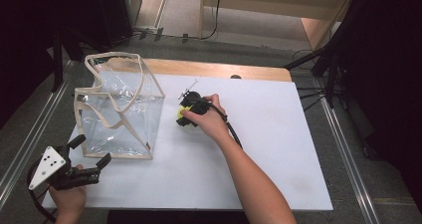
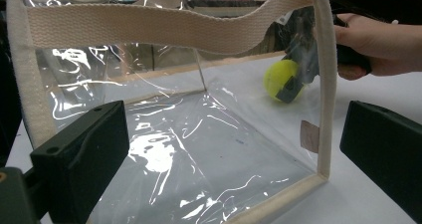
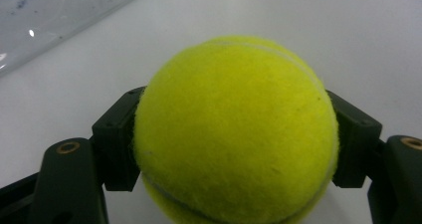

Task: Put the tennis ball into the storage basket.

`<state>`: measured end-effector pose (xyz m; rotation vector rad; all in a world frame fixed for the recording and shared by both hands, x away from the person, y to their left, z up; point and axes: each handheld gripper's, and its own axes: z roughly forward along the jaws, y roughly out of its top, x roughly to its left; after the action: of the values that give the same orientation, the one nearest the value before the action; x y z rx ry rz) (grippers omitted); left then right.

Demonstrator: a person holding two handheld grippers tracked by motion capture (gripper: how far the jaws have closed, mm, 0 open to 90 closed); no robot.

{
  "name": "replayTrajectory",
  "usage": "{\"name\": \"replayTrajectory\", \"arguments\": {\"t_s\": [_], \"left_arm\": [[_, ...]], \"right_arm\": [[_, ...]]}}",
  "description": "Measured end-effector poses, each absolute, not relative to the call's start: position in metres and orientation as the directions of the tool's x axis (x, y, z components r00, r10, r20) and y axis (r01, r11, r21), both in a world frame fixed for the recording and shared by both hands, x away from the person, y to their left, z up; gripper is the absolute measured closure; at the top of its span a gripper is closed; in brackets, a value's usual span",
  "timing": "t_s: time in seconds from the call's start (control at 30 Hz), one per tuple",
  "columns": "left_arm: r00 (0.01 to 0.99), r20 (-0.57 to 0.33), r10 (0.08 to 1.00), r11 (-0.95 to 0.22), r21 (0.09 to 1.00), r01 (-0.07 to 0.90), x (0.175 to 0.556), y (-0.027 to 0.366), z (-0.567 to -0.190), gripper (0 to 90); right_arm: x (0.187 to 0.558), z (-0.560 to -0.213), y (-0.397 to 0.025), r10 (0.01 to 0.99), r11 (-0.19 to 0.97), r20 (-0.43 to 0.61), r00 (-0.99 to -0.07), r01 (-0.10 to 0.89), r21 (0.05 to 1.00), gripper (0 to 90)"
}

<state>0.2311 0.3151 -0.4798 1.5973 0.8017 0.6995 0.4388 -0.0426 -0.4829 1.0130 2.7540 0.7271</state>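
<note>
A: The right gripper (image 3: 234, 149) clamps the tennis ball (image 3: 235, 129) at centre frame, just right of the clear bag (image 1: 119, 107). It seems still on the table (image 1: 278, 149), maybe.

B: Lift it high over the rim. The left gripper (image 1: 92, 152), lower left, is spread wide and empty; it can steady the strap (image 2: 164, 27).

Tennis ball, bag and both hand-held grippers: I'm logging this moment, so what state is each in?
Tennis ball: clamped between the jaws, beside the bag.
Clear bag: standing upright on the table, top open, empty.
Right hand-held gripper: shut on the tennis ball.
Left hand-held gripper: open, holding nothing, facing the bag.
</note>
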Motion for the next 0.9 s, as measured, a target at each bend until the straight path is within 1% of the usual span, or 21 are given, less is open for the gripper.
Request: {"name": "replayTrajectory", "arguments": {"t_s": [0.47,0.53,0.77,0.9], "left_arm": [[0.587,0.017,0.810,-0.110,0.986,0.124,0.231,0.315,-0.480,0.0],[0.587,0.016,0.810,-0.109,0.986,0.124,0.231,0.315,-0.480,0.0],[0.585,0.012,0.811,-0.110,0.985,0.131,0.232,0.314,-0.480,0.0],[0.585,0.012,0.811,-0.112,0.985,0.135,0.232,0.314,-0.480,0.0]], "right_arm": [[0.432,-0.473,-0.029,0.597,0.666,0.080,-0.798,0.548,0.506,23.2],[0.432,-0.472,-0.027,0.579,0.672,0.075,-0.812,0.527,0.520,23.2],[0.429,-0.465,-0.021,0.554,0.680,0.073,-0.829,0.502,0.534,23.2],[0.428,-0.462,-0.019,0.560,0.674,0.085,-0.824,0.513,0.532,23.2]]}}
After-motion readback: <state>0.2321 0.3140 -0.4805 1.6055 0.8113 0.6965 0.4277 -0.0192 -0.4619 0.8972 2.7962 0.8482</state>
